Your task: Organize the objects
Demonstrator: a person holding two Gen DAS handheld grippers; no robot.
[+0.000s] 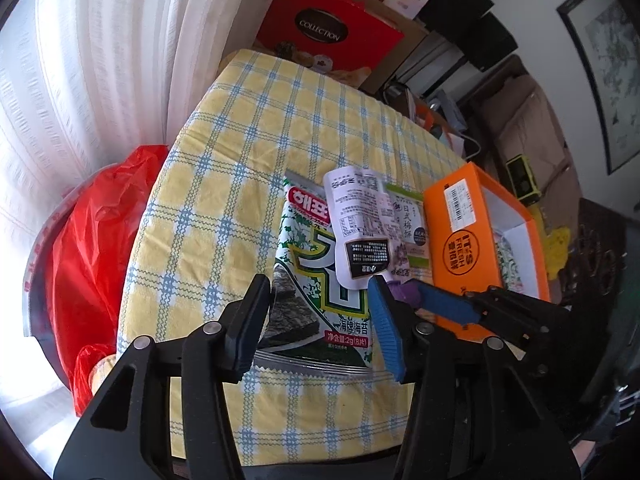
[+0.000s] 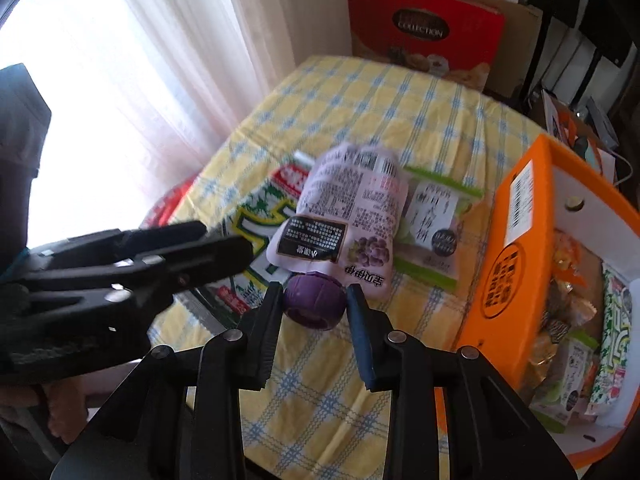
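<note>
A pale pouch [image 2: 352, 208] with a purple screw cap [image 2: 314, 306] lies across a green seaweed packet [image 1: 312, 280] on the yellow checked tablecloth [image 1: 240, 160]. My right gripper [image 2: 315, 292] is shut on the cap, one pad on each side. In the left wrist view its blue fingers [image 1: 440, 304] come in from the right at the cap [image 1: 406, 294]. My left gripper [image 1: 318, 284] stands open above the near end of the seaweed packet, its pads clear of it. A green-edged snack packet [image 2: 436, 220] lies beside the pouch. The open orange box [image 2: 504, 272] at the right holds several snack packets.
A red plastic bag [image 1: 92, 240] hangs off the table's left side by the white curtain [image 1: 100, 60]. A red gift box [image 1: 328, 36] stands beyond the far edge. Dark furniture and clutter fill the right background. Bare cloth lies behind the packets.
</note>
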